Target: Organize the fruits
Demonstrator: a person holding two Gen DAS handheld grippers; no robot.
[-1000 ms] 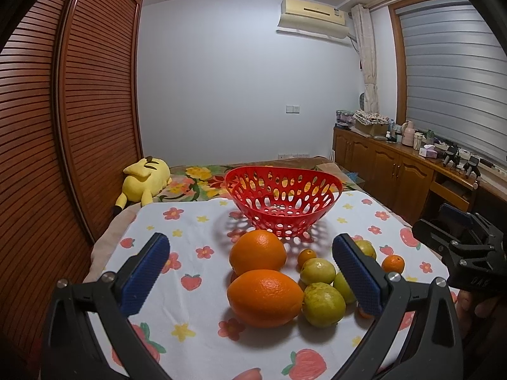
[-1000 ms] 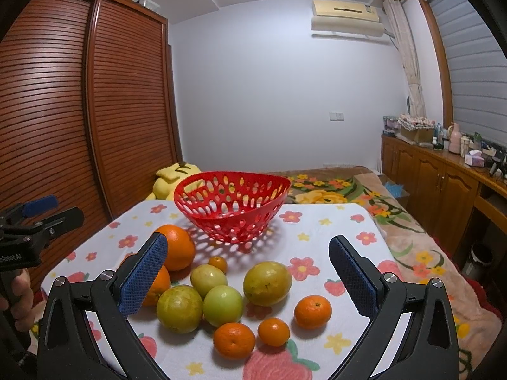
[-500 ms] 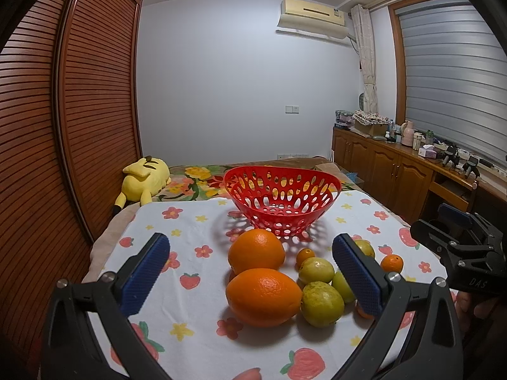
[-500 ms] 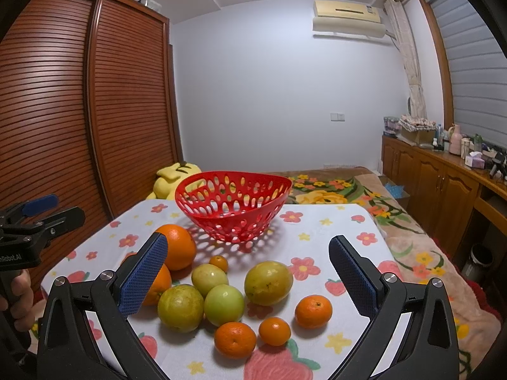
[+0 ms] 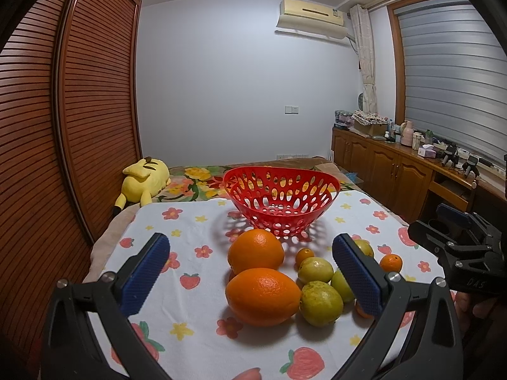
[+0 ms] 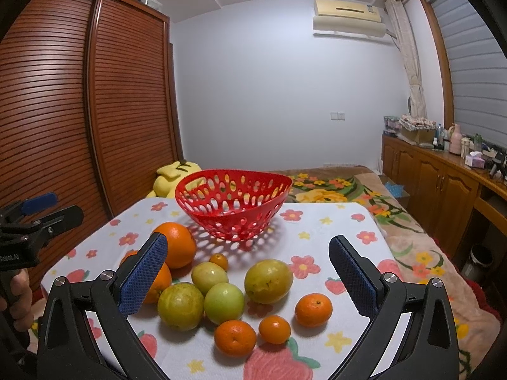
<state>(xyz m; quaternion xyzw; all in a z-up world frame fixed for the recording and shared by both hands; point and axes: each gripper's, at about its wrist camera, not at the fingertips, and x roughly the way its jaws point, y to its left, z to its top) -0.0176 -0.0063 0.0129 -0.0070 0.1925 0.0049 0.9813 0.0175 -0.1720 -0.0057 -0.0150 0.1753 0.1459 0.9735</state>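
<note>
Right wrist view showed the right gripper [image 6: 247,272] low in the frame, its jaws spread wide with nothing between them, poised over the fruit pile, probably so that one piece could be singled out. Nearest it, in the lower middle of the frame, lay three small mandarins [image 6: 235,337] in a loose arc, apart from one another and so easy to lift alone. Just behind them sat four yellow-green fruits [image 6: 223,303], three of them touching in a tight bunch and the fourth [image 6: 268,281] slightly to the right; a grab there would likely nudge a neighbour. A fourth small mandarin [image 6: 219,261] rested behind the bunch. In the left wrist view, the left gripper [image 5: 250,272] was likewise wide apart and empty, and two large oranges [image 5: 263,296] lay between its pads in the middle of the frame, one behind the other and touching, seemingly its share of the pile. That made ten fruits counted, all on the flower-printed surface [image 6: 317,231] and none yet moved. Beyond them, at the centre of both frames, stood one red basket [image 6: 233,201], empty and upright, placed within reach as the likely destination. Farther back, at left centre, a yellow plush toy [image 5: 144,182] lay on the bed.
</note>
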